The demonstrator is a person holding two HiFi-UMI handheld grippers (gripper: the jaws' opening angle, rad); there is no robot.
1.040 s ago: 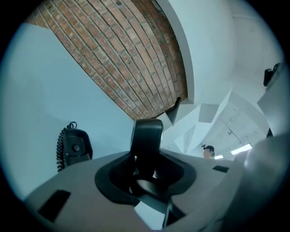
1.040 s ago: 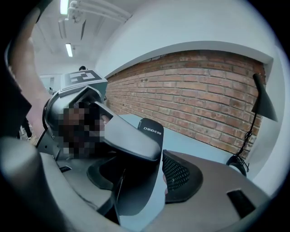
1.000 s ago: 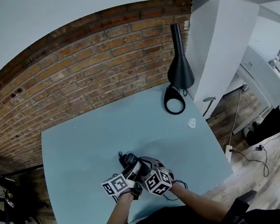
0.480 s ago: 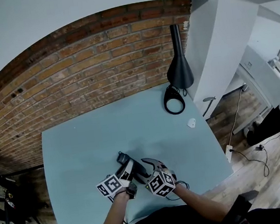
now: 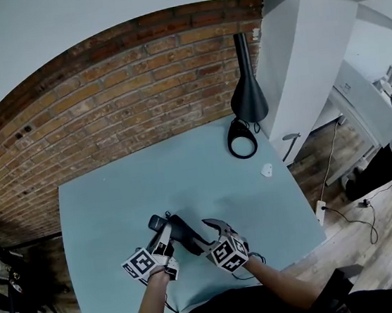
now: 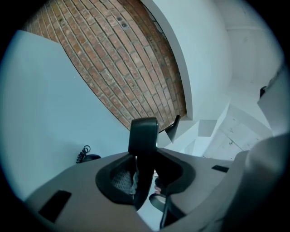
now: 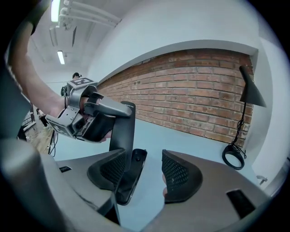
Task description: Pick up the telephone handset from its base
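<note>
- The left tool (image 6: 144,174) is clenched on the handset (image 6: 143,136). The dark bar is pinched between its pads, and its upper end stands well clear above them.
- The handset is up off the surface (image 5: 116,197), held between the two tools near the front edge.
- The right tool (image 7: 145,174) is released, with its jaws apart and nothing gripped. Low between them lies a flat black piece, probably the base (image 7: 131,179), though the wide lens makes that hard to be sure of.
- In the right gripper view, the handset passes just beside that tool's left pad. I cannot tell whether they touch.
- Risk: a knock against that pad as the handset rises could twist it in the left tool's grip.
- Risk: a coiled cord (image 6: 83,153) lies on the surface. If it links handset and base, a fast or long lift could pull it taut and drag the base, since the right tool is not holding it.
- Risk: the grip takes in only a short stretch of the bar, so a sudden swing could make it pivot or slip.
</note>
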